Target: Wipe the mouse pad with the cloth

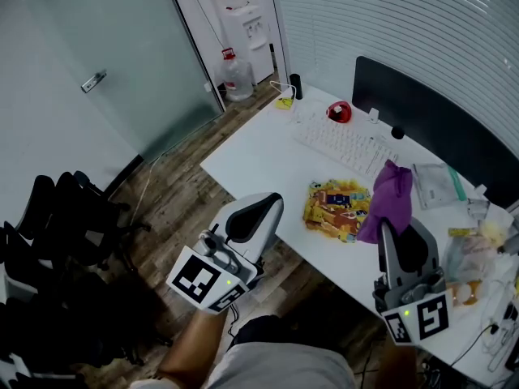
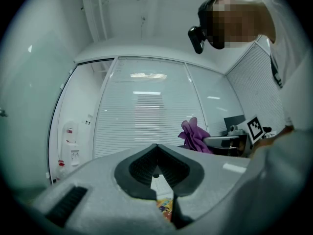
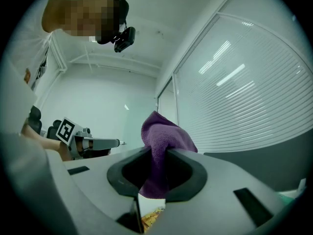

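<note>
The mouse pad [image 1: 334, 209], yellow with a busy colourful print, lies flat near the front edge of the white desk [image 1: 259, 156]. My right gripper [image 1: 388, 227] is held above the pad's right side, shut on a purple cloth [image 1: 389, 194] that sticks up out of its jaws. In the right gripper view the cloth [image 3: 164, 141] is pinched between the jaws, and a sliver of the pad [image 3: 151, 218] shows below. My left gripper [image 1: 271, 202] hovers off the desk's front edge, left of the pad, shut and empty. In the left gripper view its jaws meet [image 2: 156, 148] with nothing between them.
A white keyboard [image 1: 347, 144] lies behind the pad, with a red object [image 1: 339, 113] at its far end and a dark monitor [image 1: 438, 128] along the back. Plastic bags and clutter [image 1: 466, 241] fill the desk's right end. Black chairs [image 1: 57, 217] stand on the wooden floor to the left.
</note>
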`<state>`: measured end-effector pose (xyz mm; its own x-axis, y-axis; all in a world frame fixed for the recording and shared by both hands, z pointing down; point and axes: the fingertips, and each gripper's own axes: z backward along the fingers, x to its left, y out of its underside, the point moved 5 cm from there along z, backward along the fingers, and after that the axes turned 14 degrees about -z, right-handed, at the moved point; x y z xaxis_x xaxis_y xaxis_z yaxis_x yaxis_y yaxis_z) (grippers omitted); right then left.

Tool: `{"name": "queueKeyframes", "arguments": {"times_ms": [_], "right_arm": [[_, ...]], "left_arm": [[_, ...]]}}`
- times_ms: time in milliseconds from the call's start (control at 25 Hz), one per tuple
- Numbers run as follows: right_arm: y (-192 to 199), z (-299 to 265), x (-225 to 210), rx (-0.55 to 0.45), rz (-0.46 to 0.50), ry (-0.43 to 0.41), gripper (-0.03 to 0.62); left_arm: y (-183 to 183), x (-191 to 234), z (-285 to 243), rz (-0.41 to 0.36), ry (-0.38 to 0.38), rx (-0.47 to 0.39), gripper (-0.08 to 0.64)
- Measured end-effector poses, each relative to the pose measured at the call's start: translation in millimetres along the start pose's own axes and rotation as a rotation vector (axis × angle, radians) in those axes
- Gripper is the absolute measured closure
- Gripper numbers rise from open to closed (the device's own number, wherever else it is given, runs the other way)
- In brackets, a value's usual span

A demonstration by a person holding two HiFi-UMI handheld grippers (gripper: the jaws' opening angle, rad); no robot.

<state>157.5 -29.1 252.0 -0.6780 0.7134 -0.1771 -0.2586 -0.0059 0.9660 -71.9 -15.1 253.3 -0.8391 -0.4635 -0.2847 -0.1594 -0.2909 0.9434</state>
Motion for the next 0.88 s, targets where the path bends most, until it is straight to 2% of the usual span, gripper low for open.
{"name": "queueKeyframes", "arguments": {"times_ms": [400,720,880], "right_arm": [[7,-22,-11,0.026,0.003,0.014,0.523],[13,-56,-18,0.040,0.025,0.049,0.523],[18,-73,-20,0.051,0.034,0.080,0.523]], "left_arm": [[16,12,-23,0.002,0.033,0.021,0.543],[34,45,-44,0.000,0.067,0.009,0.545],[46,59,-54,0.004,0.110,0.006,0.545]]}}
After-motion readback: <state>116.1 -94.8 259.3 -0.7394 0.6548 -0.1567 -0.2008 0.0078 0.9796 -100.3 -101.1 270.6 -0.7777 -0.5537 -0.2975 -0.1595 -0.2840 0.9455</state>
